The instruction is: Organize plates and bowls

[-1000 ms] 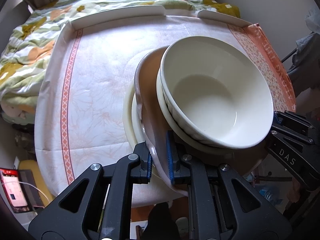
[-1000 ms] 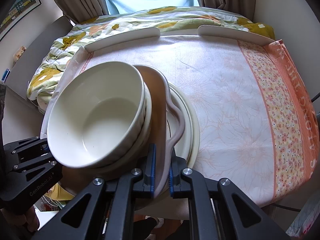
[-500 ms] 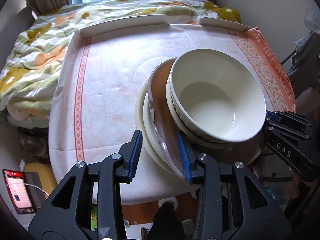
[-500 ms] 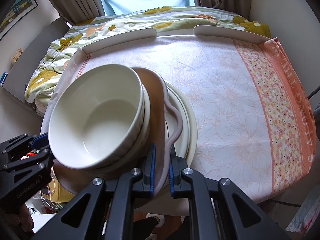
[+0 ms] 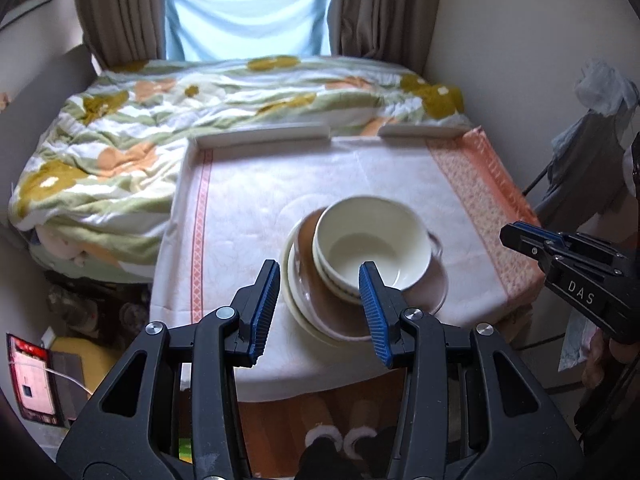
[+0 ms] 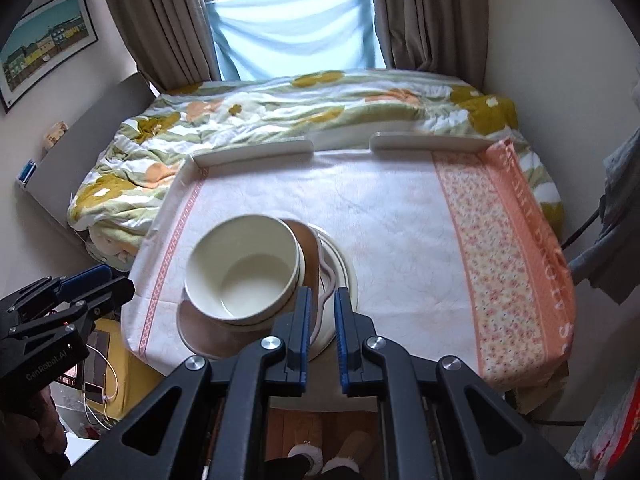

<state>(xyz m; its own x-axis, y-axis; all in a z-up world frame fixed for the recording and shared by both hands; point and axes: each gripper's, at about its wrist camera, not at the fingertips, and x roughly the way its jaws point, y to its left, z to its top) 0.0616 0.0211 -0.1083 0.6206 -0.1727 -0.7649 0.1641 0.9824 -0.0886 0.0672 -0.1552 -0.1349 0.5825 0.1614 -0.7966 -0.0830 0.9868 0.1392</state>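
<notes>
Left wrist view: the left gripper (image 5: 318, 310) is held spread wide and empty, above the near edge of the stacked cream bowls (image 5: 372, 248), brown plate (image 5: 424, 288) and cream plates (image 5: 294, 300) on the tablecloth (image 5: 248, 208). "DAS" is read on the right gripper (image 5: 520, 236).

Right wrist view: the right gripper (image 6: 321, 332) is parted narrowly, nothing being gripped; the brown plate's rim (image 6: 323, 292) is seen just beyond its fingertips. "GenRobot.AI" is read on the left gripper (image 6: 92, 280).

Black grippers, blue ribbed jaws
</notes>
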